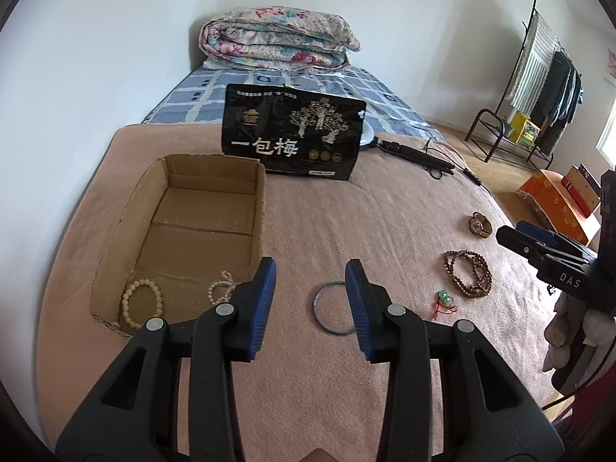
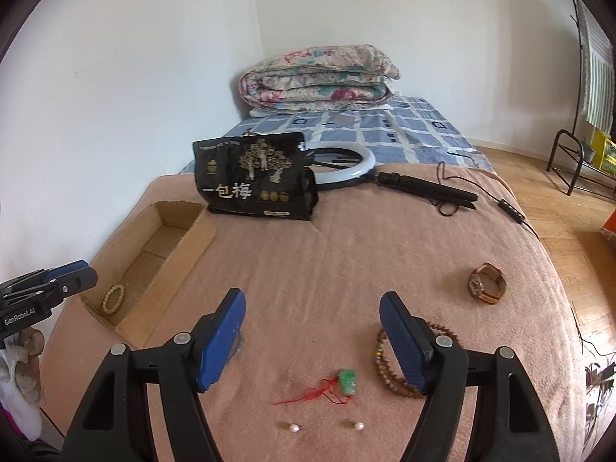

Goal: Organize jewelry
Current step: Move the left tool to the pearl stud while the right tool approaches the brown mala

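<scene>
Two grippers hover over a pink blanket [image 2: 327,269] with nothing between their pads; the left gripper [image 1: 311,292] stands partly apart, the right gripper [image 2: 312,340] wide apart. Left of the left gripper sits a cardboard box [image 1: 154,177] holding a cream bead bracelet [image 1: 140,302] and a smaller pale bead strand [image 1: 221,288] just beside the left pad; a thin blue bangle [image 1: 327,310] lies on the blanket just behind its right pad. Between and below the right gripper's pads lie a green pendant [image 2: 347,381] on red cord and two pearl earrings [image 2: 294,427], nearest the camera; a brown bead necklace [image 2: 385,362] lies coiled partly under its right pad; a brown watch [image 2: 487,283] rests farther right. Beyond both grippers stands a black snack bag [image 2: 254,179], and behind it a ring light [image 2: 362,165].
</scene>
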